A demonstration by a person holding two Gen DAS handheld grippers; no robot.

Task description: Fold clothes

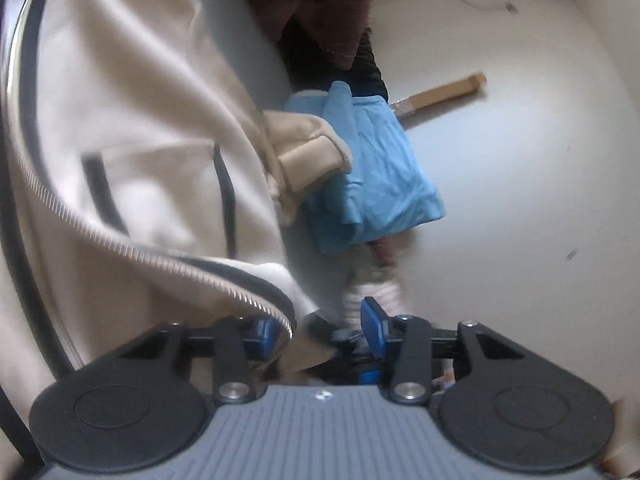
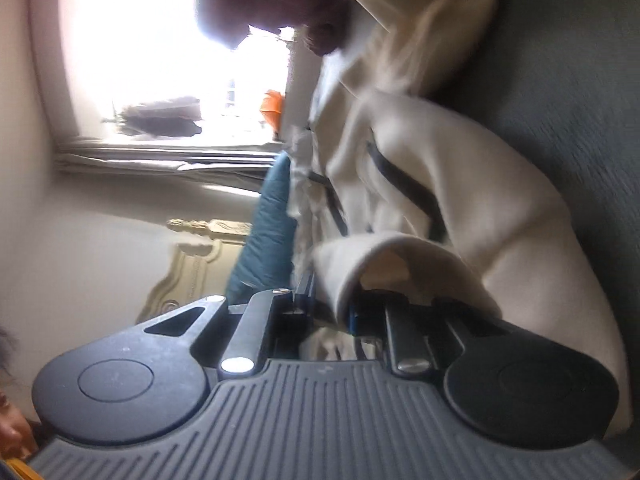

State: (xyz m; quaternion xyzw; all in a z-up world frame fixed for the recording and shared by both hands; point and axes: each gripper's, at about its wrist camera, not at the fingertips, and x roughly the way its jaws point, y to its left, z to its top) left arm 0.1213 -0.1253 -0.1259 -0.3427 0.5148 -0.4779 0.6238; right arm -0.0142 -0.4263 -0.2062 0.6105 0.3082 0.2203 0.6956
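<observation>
A cream zip-up jacket [image 1: 140, 120] with dark trim hangs across the left of the left wrist view. Its zipper edge [image 1: 240, 296] drapes over the left pad of my left gripper [image 1: 320, 330]. That gripper's jaws stand partly apart, with cloth between them and a gap at the right pad. In the right wrist view the same jacket [image 2: 460, 200] fills the right side. My right gripper [image 2: 328, 308] is shut on a folded cream edge of it. A folded blue garment [image 1: 380, 168] and a beige folded piece [image 1: 308, 152] lie beyond.
The white surface [image 1: 520, 200] holds a cardboard strip [image 1: 440, 94], a dark maroon garment [image 1: 320, 0] and a striped cloth [image 1: 372, 292]. In the right wrist view there are a bright window [image 2: 160, 60], a teal cushion [image 2: 268, 232] and a dark grey surface [image 2: 580, 80].
</observation>
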